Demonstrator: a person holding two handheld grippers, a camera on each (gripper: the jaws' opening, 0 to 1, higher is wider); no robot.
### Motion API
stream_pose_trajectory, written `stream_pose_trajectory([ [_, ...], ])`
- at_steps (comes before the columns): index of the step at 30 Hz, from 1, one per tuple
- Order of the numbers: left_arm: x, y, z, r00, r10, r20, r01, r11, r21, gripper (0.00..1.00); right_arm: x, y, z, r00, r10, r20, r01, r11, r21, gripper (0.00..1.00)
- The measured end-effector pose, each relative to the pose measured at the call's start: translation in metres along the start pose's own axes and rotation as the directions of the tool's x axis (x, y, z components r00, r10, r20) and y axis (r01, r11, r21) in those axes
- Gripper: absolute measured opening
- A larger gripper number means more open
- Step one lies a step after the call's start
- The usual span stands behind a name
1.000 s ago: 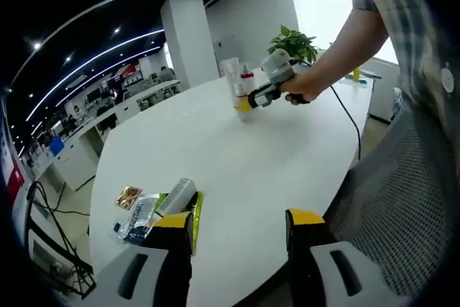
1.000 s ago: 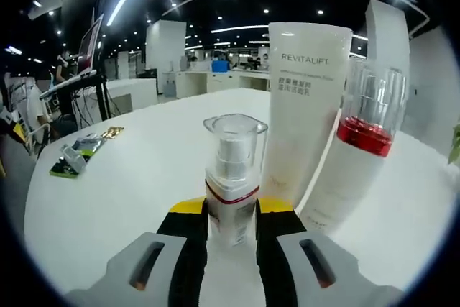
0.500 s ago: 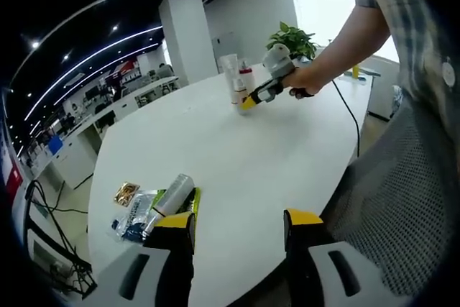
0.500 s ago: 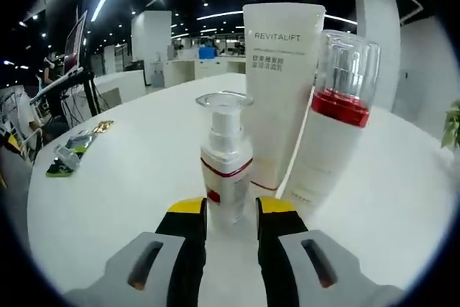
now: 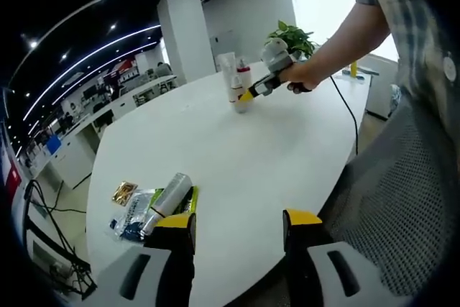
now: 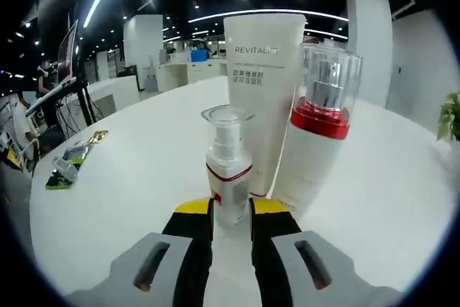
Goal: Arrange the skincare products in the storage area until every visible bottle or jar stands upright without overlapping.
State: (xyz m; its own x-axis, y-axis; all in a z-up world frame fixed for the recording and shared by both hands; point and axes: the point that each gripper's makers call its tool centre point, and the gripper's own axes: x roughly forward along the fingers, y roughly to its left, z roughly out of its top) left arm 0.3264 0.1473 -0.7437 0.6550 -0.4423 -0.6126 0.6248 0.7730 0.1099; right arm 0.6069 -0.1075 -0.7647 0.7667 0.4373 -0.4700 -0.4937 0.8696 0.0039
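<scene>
In the left gripper view, a lying tube (image 5: 167, 197) rests on packets at lower left of the counter (image 5: 237, 156), just above the released left tongs (image 5: 238, 226). In the right gripper view, the right tongs (image 6: 231, 215) sit closed around a small pump bottle (image 6: 229, 179) at centre, upright before a tall tube (image 6: 263, 91) and a red-collared bottle (image 6: 317, 134) to its right. Judging by this, letting go gently and backing straight out should keep it from tipping.

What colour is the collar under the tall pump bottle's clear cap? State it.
Red; the collar shows best in the right gripper view.
</scene>
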Motion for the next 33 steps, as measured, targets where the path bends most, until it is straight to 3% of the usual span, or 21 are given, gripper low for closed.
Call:
stream_pose_trajectory([
  [16, 0.000, 0.001, -0.002, 1.000, 0.007, -0.006, -0.007, 1.000, 0.002, 0.49, -0.004, -0.003, -0.005, 0.999, -0.002, -0.046, -0.002, 0.996, -0.088, 0.15],
  [19, 0.000, 0.001, -0.002, 1.000, 0.007, -0.007, -0.007, 1.000, 0.004, 0.49, -0.007, -0.002, -0.008, 0.998, -0.017, -0.058, 0.012, 0.997, -0.080, 0.19],
  [21, -0.001, 0.002, -0.001, 1.000, 0.010, -0.004, -0.010, 1.000, 0.004, 0.49, -0.011, 0.006, -0.010, 0.999, -0.017, -0.048, 0.016, 0.999, -0.033, 0.21],
  [23, -0.001, 0.003, -0.001, 1.000, 0.014, -0.004, -0.014, 1.000, 0.005, 0.49, -0.014, 0.027, -0.016, 0.998, 0.016, -0.060, -0.017, 1.000, -0.002, 0.23],
  [26, -0.001, 0.003, -0.001, 1.000, 0.016, -0.006, -0.016, 1.000, 0.008, 0.49, -0.014, 0.075, -0.013, 0.990, 0.135, -0.032, -0.136, 0.991, -0.019, 0.27],
  [29, 0.000, 0.001, -0.004, 1.000, 0.014, -0.018, -0.013, 1.000, 0.021, 0.49, -0.012, 0.131, -0.007, 0.963, 0.266, -0.028, -0.267, 0.963, -0.027, 0.30],
  [30, 0.000, 0.001, -0.004, 1.000, 0.014, -0.021, -0.013, 1.000, 0.024, 0.49, -0.012, 0.139, -0.006, 0.957, 0.288, -0.029, -0.289, 0.957, -0.030, 0.31],
  [31, 0.000, 0.001, -0.005, 1.000, 0.016, -0.024, -0.015, 1.000, 0.026, 0.49, -0.011, 0.162, -0.002, 0.937, 0.349, -0.035, -0.350, 0.934, -0.072, 0.33],
  [33, -0.001, 0.003, -0.004, 0.999, 0.025, -0.021, -0.024, 0.999, 0.036, 0.48, -0.009, 0.184, 0.004, 0.921, 0.387, -0.046, -0.390, 0.911, -0.132, 0.34],
])
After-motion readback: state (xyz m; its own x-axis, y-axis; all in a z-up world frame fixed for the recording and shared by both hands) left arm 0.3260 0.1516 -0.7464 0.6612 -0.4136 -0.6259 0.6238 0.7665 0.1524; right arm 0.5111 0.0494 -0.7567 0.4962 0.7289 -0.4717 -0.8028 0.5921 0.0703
